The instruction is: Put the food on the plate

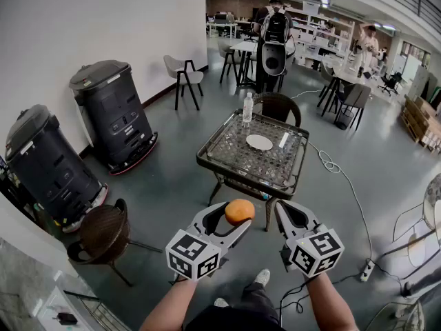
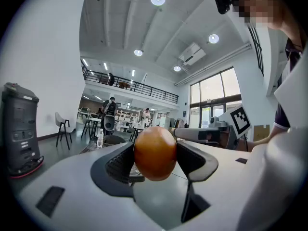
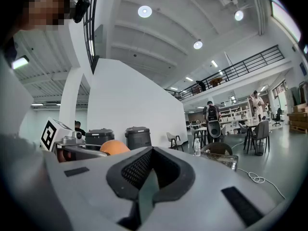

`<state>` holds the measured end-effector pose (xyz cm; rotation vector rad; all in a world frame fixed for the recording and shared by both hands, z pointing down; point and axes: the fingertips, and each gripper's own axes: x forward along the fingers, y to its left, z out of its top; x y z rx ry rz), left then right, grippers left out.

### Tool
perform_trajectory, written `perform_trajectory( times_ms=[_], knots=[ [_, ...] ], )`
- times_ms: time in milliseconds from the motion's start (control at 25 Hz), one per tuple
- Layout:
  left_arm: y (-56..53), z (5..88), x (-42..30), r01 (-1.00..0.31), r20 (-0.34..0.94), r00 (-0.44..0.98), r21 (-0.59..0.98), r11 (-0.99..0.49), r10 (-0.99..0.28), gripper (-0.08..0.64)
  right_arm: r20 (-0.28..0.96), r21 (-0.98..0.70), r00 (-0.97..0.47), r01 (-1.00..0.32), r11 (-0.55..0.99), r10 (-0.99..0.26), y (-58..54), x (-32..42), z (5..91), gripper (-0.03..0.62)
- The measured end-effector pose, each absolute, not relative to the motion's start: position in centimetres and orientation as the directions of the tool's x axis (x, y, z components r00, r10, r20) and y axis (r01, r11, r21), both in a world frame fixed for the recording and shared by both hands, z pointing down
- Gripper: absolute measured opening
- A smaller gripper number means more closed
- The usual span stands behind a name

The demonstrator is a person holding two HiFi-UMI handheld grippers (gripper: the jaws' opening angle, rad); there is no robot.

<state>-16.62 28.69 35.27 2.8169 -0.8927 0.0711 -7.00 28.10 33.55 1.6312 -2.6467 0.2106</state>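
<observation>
An orange sits between the pads of my left gripper, which is shut on it and held in the air well short of the table. The left gripper view shows the orange pressed by both pads. My right gripper is beside it to the right, jaws shut and empty; its view shows the pads meeting, with the orange off to the left. The white plate lies bare on the glass-topped table ahead.
A water bottle and a small white item are on the table. A wicker chair stands behind it, another at my lower left. Two dark wheeled bins line the left wall. A cable crosses the floor.
</observation>
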Motion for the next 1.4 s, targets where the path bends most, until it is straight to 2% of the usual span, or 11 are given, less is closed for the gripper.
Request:
perform_trajectory(
  times_ms=[760,1400],
  knots=[
    [27.3,35.6,-15.9,-0.574,0.109,0.819,0.156,-0.804,-0.564,0.285,0.086,-0.124,-0.455,-0.888,0.444,-0.886,26.7,-6.3,33.9,0.002],
    [19.4,36.9,-12.5,-0.601,0.145,0.799,0.163,-0.783,-0.583,0.285,0.094,-0.153,-0.492,-0.866,0.476,-0.865,18.3,-3.0,35.1,0.003]
  ],
)
